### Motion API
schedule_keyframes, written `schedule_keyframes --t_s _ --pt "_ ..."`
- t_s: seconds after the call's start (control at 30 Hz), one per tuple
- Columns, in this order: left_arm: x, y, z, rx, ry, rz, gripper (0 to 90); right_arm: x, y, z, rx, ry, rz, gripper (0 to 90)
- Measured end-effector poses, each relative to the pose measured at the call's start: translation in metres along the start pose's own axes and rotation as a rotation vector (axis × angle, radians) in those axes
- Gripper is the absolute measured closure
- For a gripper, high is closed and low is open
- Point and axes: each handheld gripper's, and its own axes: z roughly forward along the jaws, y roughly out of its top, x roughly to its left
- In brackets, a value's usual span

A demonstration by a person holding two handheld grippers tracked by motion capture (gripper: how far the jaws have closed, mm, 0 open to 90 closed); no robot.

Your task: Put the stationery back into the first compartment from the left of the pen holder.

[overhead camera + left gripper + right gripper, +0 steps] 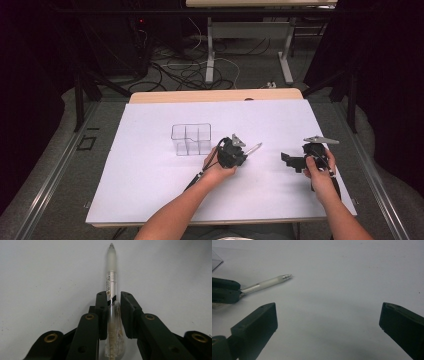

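White surface, pen carried above it.
A clear pen is clamped in the left hand-held gripper, tip forward; the right hand-held gripper is held wide and empty. Placement into the nearby divided clear organiser is judged next, requiring upright alignment.

The pen's rear end is cut off at the left gripper view's bottom edge.

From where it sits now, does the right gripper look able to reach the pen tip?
Probably yes. The right gripper is open and faces the pen, which sticks out of the left gripper toward it. Bare white table lies between them, with the clear organizer off to the far side.
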Motion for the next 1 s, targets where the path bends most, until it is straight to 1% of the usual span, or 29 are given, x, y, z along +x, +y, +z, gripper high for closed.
schedule_keyframes --t_s 0.07,0.13,0.17,0.2,0.33,0.43,0.6,0.73,0.83,0.9,0.93,1.0 --pt "0.0 0.0 0.0 -0.004 -0.001 -0.004 76.8 0.0 0.0 0.0 0.0 0.0 0.001 1.5" --pt "0.0 0.0 0.0 -0.004 -0.001 0.001 76.8 0.0 0.0 0.0 0.0 0.002 0.0 1.5" --pt "0.0 0.0 -0.001 -0.008 -0.003 -0.004 76.8 0.001 0.0 0.0 0.0 0.004 -0.002 1.5" --pt "0.001 0.001 -0.002 -0.003 -0.004 0.001 76.8 0.001 0.0 0.0 0.001 0.005 -0.002 1.5" --pt "0.0 0.001 -0.004 -0.015 -0.003 -0.009 76.8 0.001 0.0 0.0 0.003 0.009 -0.006 1.5" --pt "0.0 0.002 -0.006 -0.015 -0.009 -0.019 76.8 0.002 0.0 0.0 0.001 0.013 -0.006 1.5" --pt "-0.001 0.003 -0.013 -0.03 -0.018 -0.039 76.8 0.003 0.0 0.0 0.003 0.019 -0.002 1.5" --pt "-0.002 0.003 -0.019 -0.029 -0.024 -0.057 76.8 0.004 0.0 0.0 0.012 0.024 0.01 1.5" --pt "-0.003 0.003 -0.025 -0.034 -0.023 -0.07 76.8 0.005 0.0 -0.001 0.021 0.043 0.022 1.5" --pt "-0.003 0.002 -0.029 -0.04 -0.024 -0.074 76.8 0.006 0.0 -0.001 0.024 0.052 0.02 1.5" --pt "-0.004 0.002 -0.031 -0.037 -0.021 -0.072 76.8 0.007 0.001 -0.001 0.025 0.056 0.027 1.5" --pt "-0.004 0.001 -0.035 -0.046 -0.024 -0.073 76.8 0.01 0.001 -0.001 0.033 0.068 0.046 1.6"
